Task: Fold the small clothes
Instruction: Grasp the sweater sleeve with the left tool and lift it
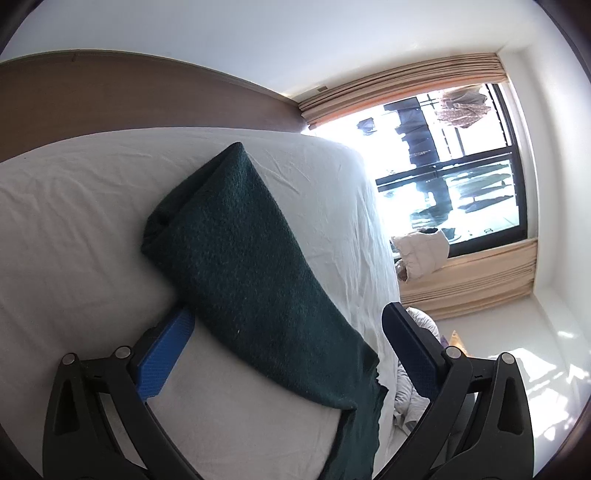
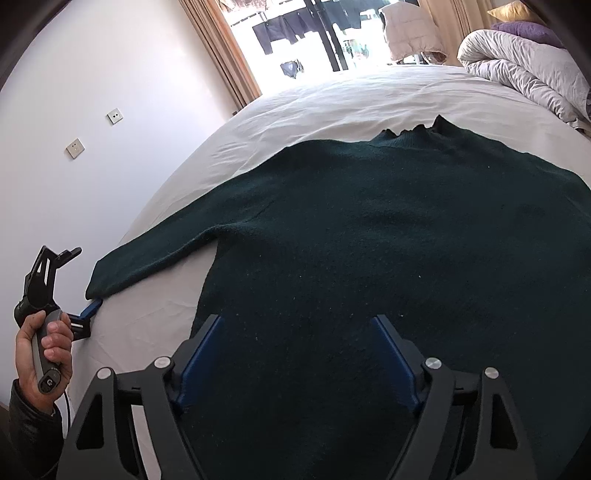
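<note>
A dark green knit sweater (image 2: 369, 240) lies spread flat on the white bed sheet (image 2: 332, 99), collar toward the window. Its left sleeve (image 1: 236, 240) stretches out to the bed's edge. My left gripper (image 1: 288, 325) is open, its jaws on either side of the sleeve's cuff end, one blue pad (image 1: 166, 354) lying on the sheet under the sleeve. The left gripper also shows in the right wrist view (image 2: 83, 295) at the cuff. My right gripper (image 2: 295, 328) is open over the sweater's bottom hem, holding nothing.
A bunched grey duvet (image 2: 528, 62) and a purple pillow (image 2: 524, 29) lie at the bed's far right. A window with beige curtains (image 1: 461, 155) is beyond the bed. A white wall with switches (image 2: 75, 147) is on the left.
</note>
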{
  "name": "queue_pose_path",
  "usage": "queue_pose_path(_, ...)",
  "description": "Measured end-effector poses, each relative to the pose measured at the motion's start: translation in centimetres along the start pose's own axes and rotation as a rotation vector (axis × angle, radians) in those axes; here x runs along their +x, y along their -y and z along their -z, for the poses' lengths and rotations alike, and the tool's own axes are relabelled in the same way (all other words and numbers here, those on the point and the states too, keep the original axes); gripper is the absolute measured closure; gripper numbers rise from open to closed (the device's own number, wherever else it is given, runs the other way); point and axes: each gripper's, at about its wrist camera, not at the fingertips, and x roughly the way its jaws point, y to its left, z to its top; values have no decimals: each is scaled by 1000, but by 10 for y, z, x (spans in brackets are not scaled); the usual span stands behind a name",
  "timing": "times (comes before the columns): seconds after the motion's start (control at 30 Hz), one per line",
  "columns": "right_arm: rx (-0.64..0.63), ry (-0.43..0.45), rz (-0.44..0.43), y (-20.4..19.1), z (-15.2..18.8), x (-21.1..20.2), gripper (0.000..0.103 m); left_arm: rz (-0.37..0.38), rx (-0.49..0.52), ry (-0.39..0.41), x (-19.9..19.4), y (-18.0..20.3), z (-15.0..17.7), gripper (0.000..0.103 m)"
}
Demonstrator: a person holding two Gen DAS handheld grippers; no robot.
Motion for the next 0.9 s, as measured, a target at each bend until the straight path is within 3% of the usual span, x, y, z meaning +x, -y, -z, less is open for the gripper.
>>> queue_pose_path(0.1, -17, -6, 5, 0, 0, 1, 26, 23, -16, -7, 12, 6, -19, 8)
queue_pose_path(0.17, -5, -4, 6, 5, -2, 1, 28, 35, -16, -33, 17, 11, -22, 47)
queue_pose_path(0.2, 4, -4, 5, 6, -4, 2, 31, 34, -33, -53, 25, 10, -26, 57)
queue_pose_path(0.23, 9, -6, 4, 7, -6, 3, 33, 33, -52, -65, 30, 5, -27, 75)
queue_pose_path(0.33, -8, -26, 14, 6, -12, 9, 43, 33, -68, -59, 36, -1, -31, 94)
queue_pose_path(0.47, -12, -71, 22, 8, -16, 27, 55, 18, 72, -10, 27, 31, -27, 96)
queue_pose_path(0.57, -7, -114, 39, 13, -12, 46, 56, 17, 220, 18, 28, 82, -18, 96)
queue_pose_path(0.67, -45, -86, 42, 11, -8, 49, 53, 23, 382, 22, 38, 143, 7, 96)
queue_pose_path(0.73, -30, -88, 11, 13, -10, 44, 49, 27, 507, 3, 53, 186, 33, 96)
queue_pose_path(0.8, 68, -91, -63, 27, -14, 35, 46, 26, 632, -17, 76, 223, 65, 96)
queue_pose_path(0.9, 195, -64, -164, 56, -23, 17, 46, 10, 824, -45, 99, 262, 139, 96)
